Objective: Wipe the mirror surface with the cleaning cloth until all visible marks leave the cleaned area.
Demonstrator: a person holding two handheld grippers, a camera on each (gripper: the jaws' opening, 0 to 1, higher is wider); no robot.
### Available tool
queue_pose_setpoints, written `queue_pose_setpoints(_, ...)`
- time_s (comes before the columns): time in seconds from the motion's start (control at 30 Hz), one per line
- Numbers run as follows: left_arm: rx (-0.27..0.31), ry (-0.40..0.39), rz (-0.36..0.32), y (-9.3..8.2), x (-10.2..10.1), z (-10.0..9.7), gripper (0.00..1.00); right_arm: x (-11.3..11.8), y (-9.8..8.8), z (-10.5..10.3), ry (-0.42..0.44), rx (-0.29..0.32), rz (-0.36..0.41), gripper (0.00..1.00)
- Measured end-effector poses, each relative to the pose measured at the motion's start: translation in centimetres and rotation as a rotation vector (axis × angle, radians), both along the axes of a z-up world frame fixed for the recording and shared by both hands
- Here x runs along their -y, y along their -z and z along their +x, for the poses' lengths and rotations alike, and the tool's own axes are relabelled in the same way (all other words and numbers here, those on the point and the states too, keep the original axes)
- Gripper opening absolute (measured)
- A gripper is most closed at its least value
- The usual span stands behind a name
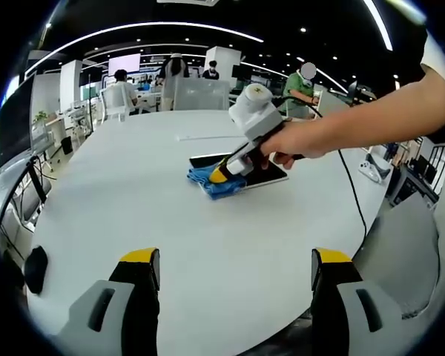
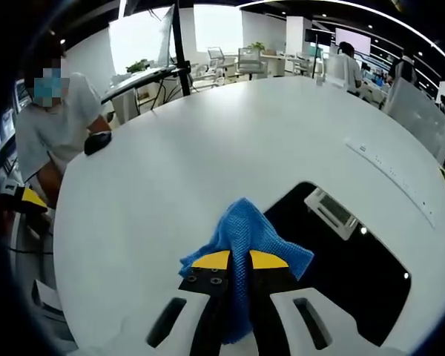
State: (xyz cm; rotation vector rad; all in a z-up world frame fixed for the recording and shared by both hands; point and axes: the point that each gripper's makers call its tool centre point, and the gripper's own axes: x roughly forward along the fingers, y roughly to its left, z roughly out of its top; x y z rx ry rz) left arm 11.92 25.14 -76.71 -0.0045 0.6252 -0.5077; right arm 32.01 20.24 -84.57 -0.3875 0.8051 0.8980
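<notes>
While the left gripper (image 1: 236,268) waits near the table edge with its yellow-tipped jaws spread wide and nothing between them, the right gripper (image 2: 239,260) works: its jaws are pinched tight on a crumpled blue microfibre cleaning cloth (image 2: 246,236). In the left gripper view that cloth (image 1: 210,180) is pressed down at one end of a flat, dark rectangular mirror (image 1: 269,175) lying on the large round white table (image 1: 133,185), with the person's hand (image 1: 297,142) wrapped round the right gripper's handle. In the right gripper view the cloth bunches at the mirror's near corner, partly on the white tabletop (image 2: 208,148) and partly on the glass (image 2: 341,252), which reflects ceiling lights and a rectangular fixture. No smears or marks can be made out on the exposed glass, though the reflections would hide faint ones, so how much has been cleaned cannot be read. By the look of it the wiping is under way, with most of the surface beyond the cloth yet to be passed over. Mirror and cloth both sit well inside the table.
</notes>
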Motion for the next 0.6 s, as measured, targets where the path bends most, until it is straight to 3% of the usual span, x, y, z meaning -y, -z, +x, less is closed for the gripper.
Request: queue_pose_setpoints(0.6,0.004,0.009,0.0,-0.1,0.3,0.2,0.85,-0.2,0.4,-1.4,-0.006,-0.013,0.02,0.03)
